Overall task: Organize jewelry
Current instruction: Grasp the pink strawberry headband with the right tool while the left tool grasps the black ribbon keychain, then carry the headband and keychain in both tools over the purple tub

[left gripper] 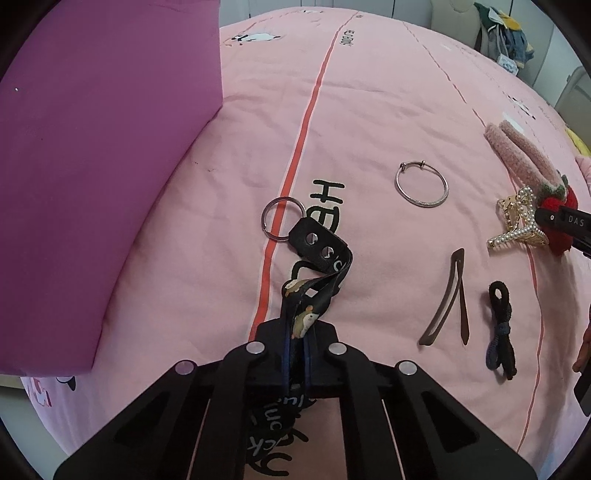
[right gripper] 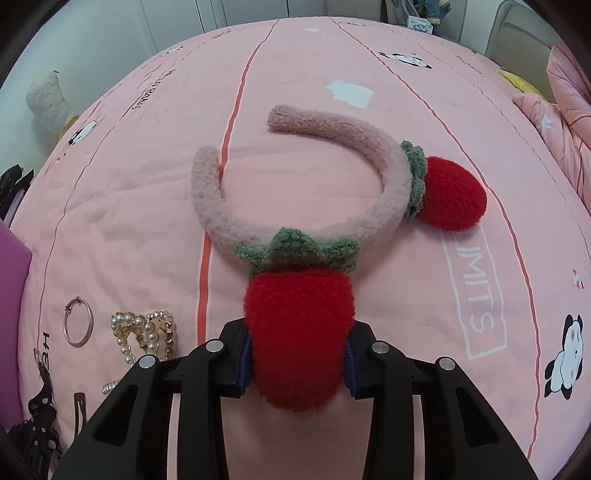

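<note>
— What's the left claw [left gripper: 295, 354] got?
— It's clenched on the black lanyard [left gripper: 314, 291], lying on the pink bed [left gripper: 369, 122].
— And the right claw [right gripper: 297, 363]?
— Gripping the headband [right gripper: 295, 229] by its red strawberry.

It was a home bedroom — a bed under a pink cartoon-print quilt [left gripper: 369, 122], with clothes piled on a chair [left gripper: 506, 33] just beyond the quilt's far edge.

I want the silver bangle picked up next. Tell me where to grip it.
Grip the silver bangle across its plain thin rim on the near side, coming from above. It lies flat on the bedspread, so one finger should go inside the loop, one outside.
</note>
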Demonstrator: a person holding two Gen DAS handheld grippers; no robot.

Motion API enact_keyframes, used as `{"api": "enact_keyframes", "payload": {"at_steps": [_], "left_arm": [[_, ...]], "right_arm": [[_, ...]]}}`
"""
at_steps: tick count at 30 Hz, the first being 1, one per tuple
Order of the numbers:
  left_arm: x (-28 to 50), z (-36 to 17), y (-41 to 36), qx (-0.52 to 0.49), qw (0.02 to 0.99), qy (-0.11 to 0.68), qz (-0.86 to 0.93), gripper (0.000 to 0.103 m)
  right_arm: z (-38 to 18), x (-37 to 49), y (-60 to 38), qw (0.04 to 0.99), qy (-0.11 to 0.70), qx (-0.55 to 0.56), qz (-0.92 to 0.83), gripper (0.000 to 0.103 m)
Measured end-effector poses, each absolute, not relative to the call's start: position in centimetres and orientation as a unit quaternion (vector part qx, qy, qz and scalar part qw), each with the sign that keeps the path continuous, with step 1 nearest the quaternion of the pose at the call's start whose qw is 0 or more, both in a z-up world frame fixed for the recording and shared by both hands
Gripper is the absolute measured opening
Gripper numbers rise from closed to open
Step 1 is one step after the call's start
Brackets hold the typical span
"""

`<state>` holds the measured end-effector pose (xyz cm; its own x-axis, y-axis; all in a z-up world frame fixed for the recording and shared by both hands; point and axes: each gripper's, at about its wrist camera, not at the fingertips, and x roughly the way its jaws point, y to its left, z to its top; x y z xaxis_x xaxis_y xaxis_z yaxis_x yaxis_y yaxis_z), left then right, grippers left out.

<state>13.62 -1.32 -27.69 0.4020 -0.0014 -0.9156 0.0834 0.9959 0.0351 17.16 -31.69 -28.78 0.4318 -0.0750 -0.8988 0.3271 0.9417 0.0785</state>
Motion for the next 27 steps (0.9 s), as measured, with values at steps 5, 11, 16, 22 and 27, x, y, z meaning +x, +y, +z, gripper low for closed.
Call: {"api": "enact_keyframes", "payload": {"at_steps": [5, 11, 16, 22, 27], "left_arm": [[12.7, -26.4, -1.0, 0.036, 0.839, 0.542, -0.029, 0.003], [11.5, -24.7, -0.3, 0.02, 0.841, 0.539, -0.044, 0.003], [10.2, -22.9, 0.3, 0.005, 0.842, 0.536, -0.062, 0.003], [8.7, -20.8, 0.1, 0.01, 0.849, 0.524, -0.072, 0.003], [7.2, -18.9, -0.3, 0.017, 0.852, 0.515, -0.093, 0.003]], "right_arm": [[-27.7, 15.2, -31.8, 0.844, 0.505, 0.14, -0.109, 0.036], [-26.5, 11.7, -31.8, 0.849, 0.493, 0.161, -0.101, 0.036], [-24.9, 8.4, -31.8, 0.853, 0.479, 0.178, -0.102, 0.036], [-22.6, 5.4, -31.6, 0.86, 0.462, 0.191, -0.101, 0.036], [-20.8, 3.0, -31.1, 0.867, 0.45, 0.192, -0.099, 0.036]]}}
